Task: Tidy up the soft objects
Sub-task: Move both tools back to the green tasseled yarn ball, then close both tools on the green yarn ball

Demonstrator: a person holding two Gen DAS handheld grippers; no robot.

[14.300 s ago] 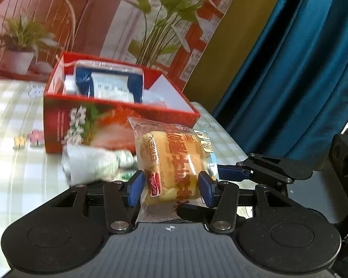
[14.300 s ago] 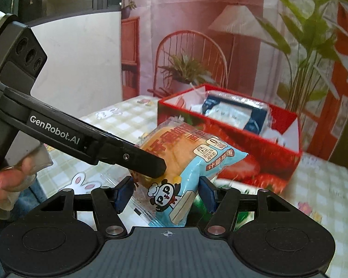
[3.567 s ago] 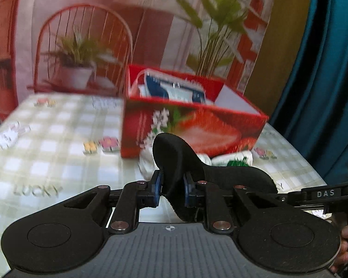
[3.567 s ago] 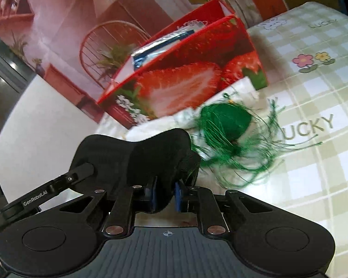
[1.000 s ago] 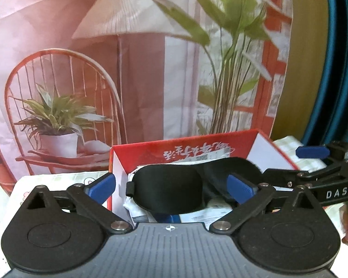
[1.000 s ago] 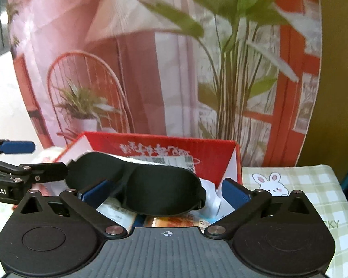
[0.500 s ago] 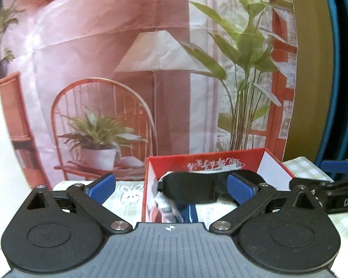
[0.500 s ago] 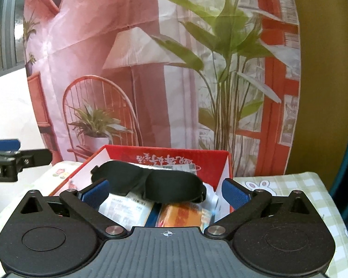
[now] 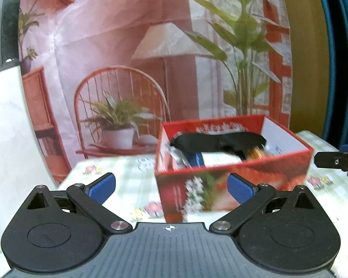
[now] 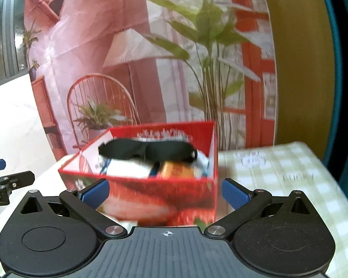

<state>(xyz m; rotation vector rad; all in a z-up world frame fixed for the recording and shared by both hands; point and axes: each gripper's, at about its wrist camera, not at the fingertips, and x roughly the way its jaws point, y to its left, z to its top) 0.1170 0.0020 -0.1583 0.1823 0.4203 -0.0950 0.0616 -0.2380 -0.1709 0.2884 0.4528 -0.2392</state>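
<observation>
A black sleep mask (image 9: 218, 140) lies across the top of the packets inside the red strawberry box (image 9: 222, 173). It also shows in the right wrist view (image 10: 148, 150), in the same box (image 10: 160, 199). An orange bread packet (image 10: 176, 170) and a white and blue packet (image 10: 127, 169) lie under it. My left gripper (image 9: 171, 187) is open and empty, in front of the box. My right gripper (image 10: 165, 192) is open and empty, also in front of the box.
The box stands on a green checked tablecloth (image 10: 278, 169). A printed backdrop with a chair and plants (image 9: 127, 69) hangs behind. A blue curtain (image 9: 341, 58) is at the right. The other gripper's tip shows at each view's edge (image 9: 336, 159).
Both grippers have drawn back from the box, open and empty. The mask stays in the box, which now looks farther away and lower in both views.
</observation>
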